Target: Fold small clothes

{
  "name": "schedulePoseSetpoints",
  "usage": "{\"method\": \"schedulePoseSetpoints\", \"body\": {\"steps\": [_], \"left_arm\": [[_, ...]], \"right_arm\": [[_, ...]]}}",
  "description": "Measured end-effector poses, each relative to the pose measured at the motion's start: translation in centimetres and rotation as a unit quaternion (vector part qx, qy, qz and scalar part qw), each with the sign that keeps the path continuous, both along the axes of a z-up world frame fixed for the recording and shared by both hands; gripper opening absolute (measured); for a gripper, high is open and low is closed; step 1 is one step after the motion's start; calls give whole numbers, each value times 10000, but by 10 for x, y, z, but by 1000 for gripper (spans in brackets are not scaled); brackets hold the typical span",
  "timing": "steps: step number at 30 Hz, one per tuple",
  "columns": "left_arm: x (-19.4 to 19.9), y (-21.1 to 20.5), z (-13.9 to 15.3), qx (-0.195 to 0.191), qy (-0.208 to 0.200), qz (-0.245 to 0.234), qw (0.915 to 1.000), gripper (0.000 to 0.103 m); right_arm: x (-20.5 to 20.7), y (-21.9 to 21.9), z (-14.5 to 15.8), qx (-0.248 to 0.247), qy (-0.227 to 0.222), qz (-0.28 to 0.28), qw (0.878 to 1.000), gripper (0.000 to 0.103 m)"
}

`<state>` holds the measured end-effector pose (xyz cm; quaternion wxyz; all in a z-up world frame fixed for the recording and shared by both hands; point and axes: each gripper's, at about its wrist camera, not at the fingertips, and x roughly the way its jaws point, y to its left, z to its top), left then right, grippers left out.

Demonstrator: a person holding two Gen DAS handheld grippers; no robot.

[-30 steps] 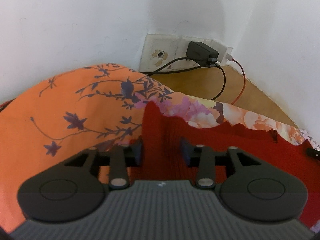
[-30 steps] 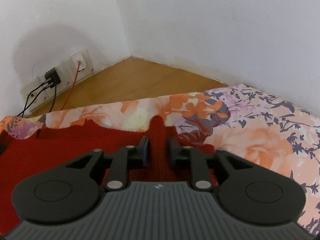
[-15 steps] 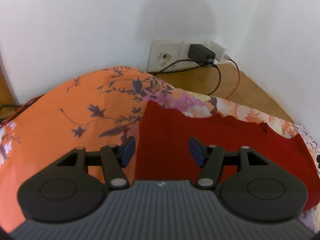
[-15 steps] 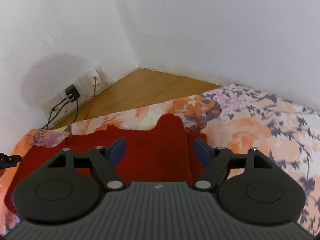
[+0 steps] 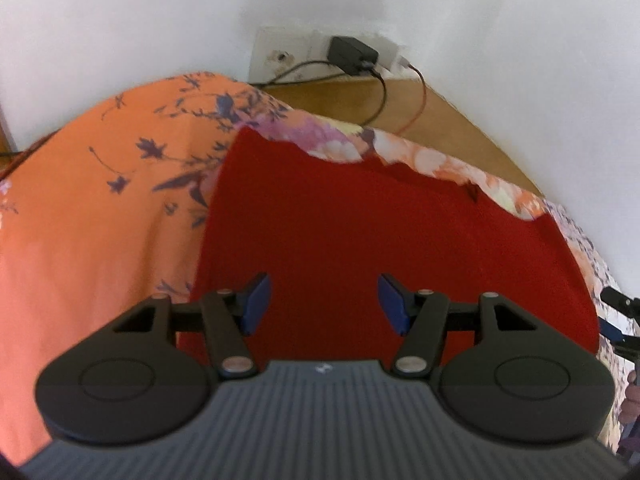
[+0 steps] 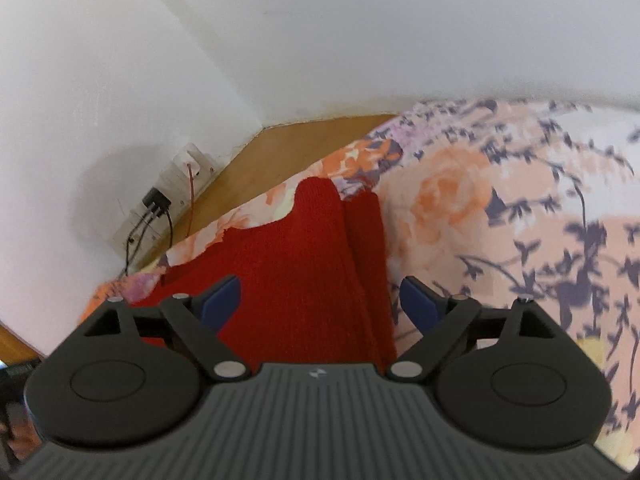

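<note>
Left wrist view: the left gripper [image 5: 323, 300] hangs over the red knit garment [image 5: 380, 240] with its blue pads spread wide and nothing between them. The garment lies flat on the floral bedsheet [image 5: 92, 208], its far edge ragged and uneven. My worry is that a pinch taken from this height may catch the sheet along with the knit and drag both, spoiling the fold. Beyond the bed's far edge are a wooden floor [image 5: 448, 128], a white wall, and a wall socket [image 5: 288, 48] with a black charger [image 5: 352, 54] and trailing cables.

Right wrist view: the right gripper [image 6: 320, 306] is likewise wide open and empty, above the garment's [image 6: 296, 264] right side, where a narrow strip [image 6: 366, 240] already lies doubled along the edge. That loose strip could slip or unroll if grabbed unevenly. The sheet [image 6: 500, 208] spreads to the right; floor [image 6: 304, 136] and socket [image 6: 188, 168] sit at far left.
</note>
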<state>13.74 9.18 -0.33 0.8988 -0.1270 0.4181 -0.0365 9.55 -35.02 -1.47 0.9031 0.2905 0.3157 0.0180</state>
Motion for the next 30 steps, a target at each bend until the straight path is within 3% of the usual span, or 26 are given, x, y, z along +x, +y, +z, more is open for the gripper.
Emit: {"method": "schedulePoseSetpoints", "body": {"steps": [9,25,30], "left_arm": [[-13,-20,-1,53,112,-180,9998,61],[-21,-46,-11,247,273,-397,9985,61],[-23,-49,-14,282,313,-394,9983,61]], "right_arm": [[-11,-19,-16,731,248,104,9970,92],[-5,-8,-32,820,485,599,9937,93],[0,-11,-38,1083,397,568,9917,95]]}}
